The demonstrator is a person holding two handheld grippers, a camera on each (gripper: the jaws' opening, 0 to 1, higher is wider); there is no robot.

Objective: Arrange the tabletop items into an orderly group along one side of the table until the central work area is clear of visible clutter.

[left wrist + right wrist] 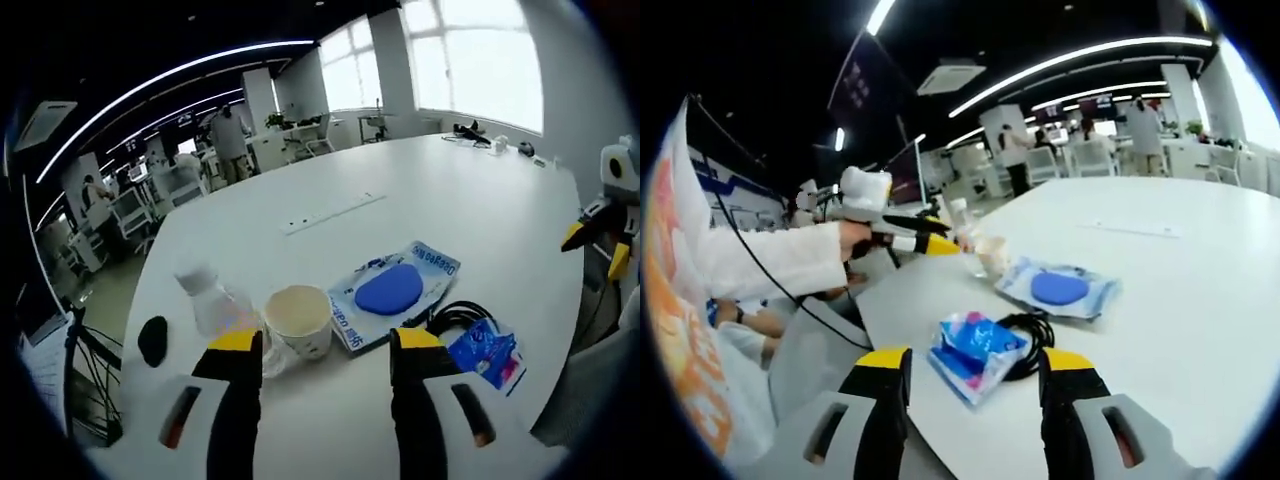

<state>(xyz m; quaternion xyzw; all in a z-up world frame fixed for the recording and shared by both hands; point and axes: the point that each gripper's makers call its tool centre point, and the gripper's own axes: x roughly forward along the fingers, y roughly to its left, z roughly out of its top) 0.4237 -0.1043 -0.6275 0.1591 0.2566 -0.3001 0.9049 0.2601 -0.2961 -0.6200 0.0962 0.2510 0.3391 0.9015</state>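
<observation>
In the left gripper view, the white table (pixel 440 190) lies bare across the middle and upper right of the frame, wide room for a gripper to pass. The lower centre is crowded: a clear bottle (pixel 212 305) lying on its side, a paper cup (pixel 300 320) just beside it, a wipes pack (pixel 395 292), a coiled black cable (pixel 458 318) and a blue packet (pixel 487 352) sit close together. A black object (pixel 153 340) lies apart at lower left. In the right gripper view, the blue packet (pixel 975 352) and cable (pixel 1032 335) lie directly ahead between the jaws; the table to the right is bare.
</observation>
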